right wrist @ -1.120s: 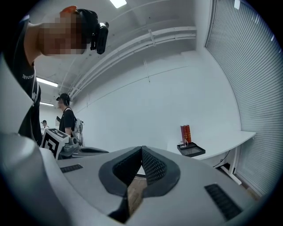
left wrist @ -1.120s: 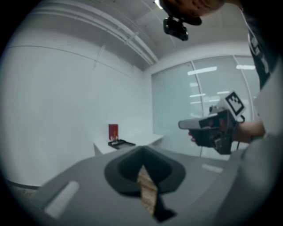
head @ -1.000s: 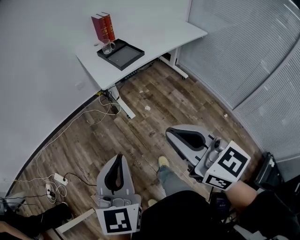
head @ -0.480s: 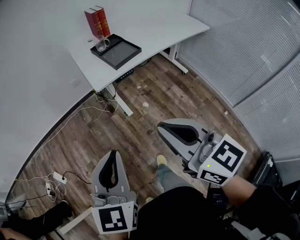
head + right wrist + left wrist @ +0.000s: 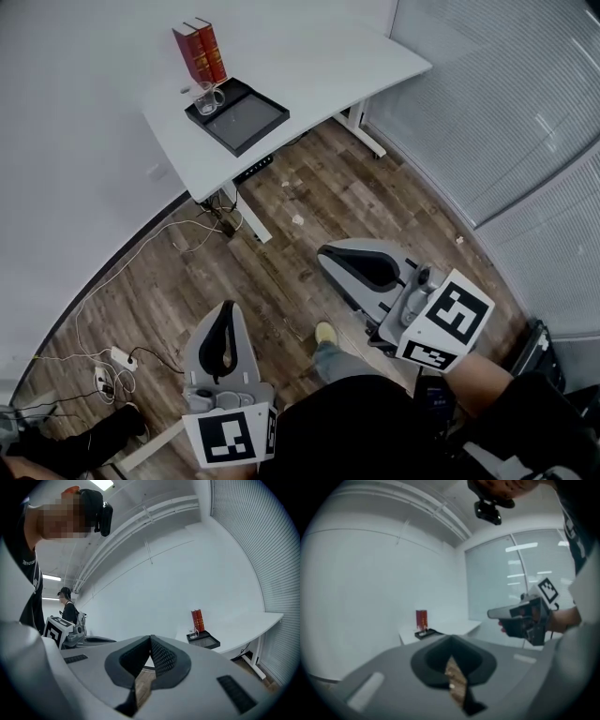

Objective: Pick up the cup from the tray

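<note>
On the tray (image 5: 253,127), cup (image 5: 212,97) well beyond fingers (image 5: 244,349)

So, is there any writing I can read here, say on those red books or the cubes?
Nothing can be read for certain.
Red books: spine print too small.
Left cube and right cube: black-and-white square patterns, no letters.
Print on the person's shirt: too small and warped.

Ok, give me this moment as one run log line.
stage: cup not yet reached | cup: on tray corner beside red books | left gripper: jaws shut, empty | right gripper: jaws shut, empty
</note>
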`<state>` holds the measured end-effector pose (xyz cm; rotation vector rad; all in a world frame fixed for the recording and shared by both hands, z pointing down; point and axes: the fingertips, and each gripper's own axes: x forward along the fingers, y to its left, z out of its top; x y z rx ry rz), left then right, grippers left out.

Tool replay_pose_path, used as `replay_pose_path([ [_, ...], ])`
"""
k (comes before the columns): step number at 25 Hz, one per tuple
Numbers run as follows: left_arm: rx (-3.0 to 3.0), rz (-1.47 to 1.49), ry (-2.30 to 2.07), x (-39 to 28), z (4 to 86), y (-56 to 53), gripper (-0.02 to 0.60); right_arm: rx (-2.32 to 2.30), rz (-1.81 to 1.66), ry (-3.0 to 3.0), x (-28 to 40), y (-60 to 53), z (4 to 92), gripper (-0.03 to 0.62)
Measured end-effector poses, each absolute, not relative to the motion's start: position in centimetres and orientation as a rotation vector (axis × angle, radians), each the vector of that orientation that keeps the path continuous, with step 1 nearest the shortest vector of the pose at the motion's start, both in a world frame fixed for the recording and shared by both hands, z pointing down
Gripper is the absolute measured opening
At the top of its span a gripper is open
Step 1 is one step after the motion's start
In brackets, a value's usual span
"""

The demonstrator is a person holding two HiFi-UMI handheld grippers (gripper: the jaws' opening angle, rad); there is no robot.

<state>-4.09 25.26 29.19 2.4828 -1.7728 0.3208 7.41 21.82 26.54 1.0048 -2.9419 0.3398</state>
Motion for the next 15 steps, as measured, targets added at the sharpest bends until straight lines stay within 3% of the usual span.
replay_pose_path([
  [15, 2.445, 0.345, -1.848, -1.2, 28.8, 20.7, 0.002, 0.946, 0.361, -2.997, 10.7, 16.4, 26.5, 0.014],
])
